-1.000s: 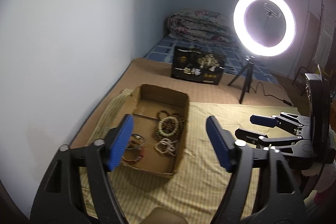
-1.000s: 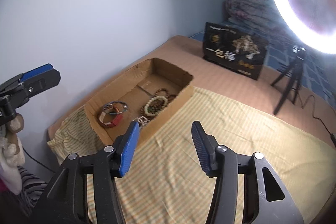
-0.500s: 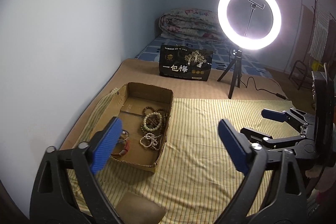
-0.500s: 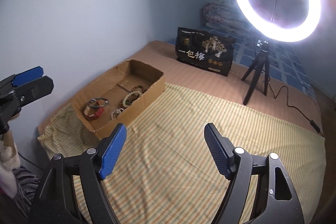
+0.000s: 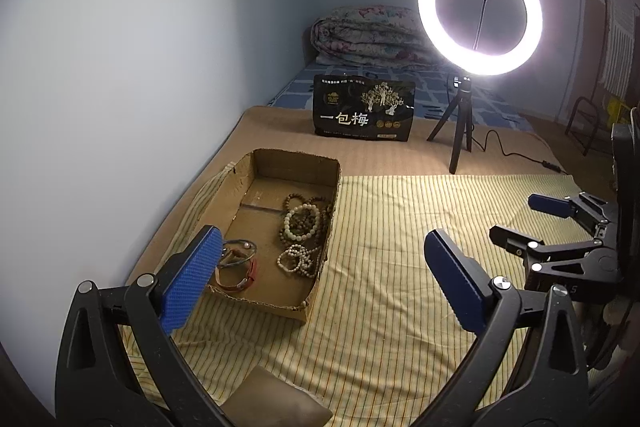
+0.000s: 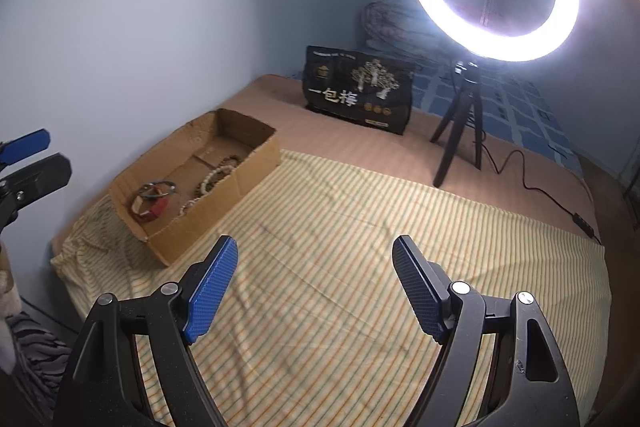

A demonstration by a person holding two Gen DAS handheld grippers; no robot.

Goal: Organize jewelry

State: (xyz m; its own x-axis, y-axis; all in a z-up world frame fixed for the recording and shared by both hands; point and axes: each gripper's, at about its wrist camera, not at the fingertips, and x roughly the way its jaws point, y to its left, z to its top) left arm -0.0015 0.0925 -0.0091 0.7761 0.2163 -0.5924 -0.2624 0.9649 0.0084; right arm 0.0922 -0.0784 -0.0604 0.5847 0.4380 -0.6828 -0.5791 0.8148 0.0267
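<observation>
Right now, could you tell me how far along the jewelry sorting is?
Barely started, it seems. All the jewelry, bead bracelets and a red strap, lies loose in the cardboard box. Nothing is in hand: left gripper and right gripper are open above the striped cloth. All sorting remains.

Left wrist view: looks forward and down between its own fingers from above the near edge of the striped cloth [image 5: 384, 267], fairly close to the cardboard box [image 5: 280, 163] ahead on its left; right wrist view: sits further right, box [image 6: 248, 167] off to its left, less near; both face the ring light [image 5: 480, 11] and black bag [image 5: 362, 113] at the far end; each catches the other gripper at its frame edge.
</observation>
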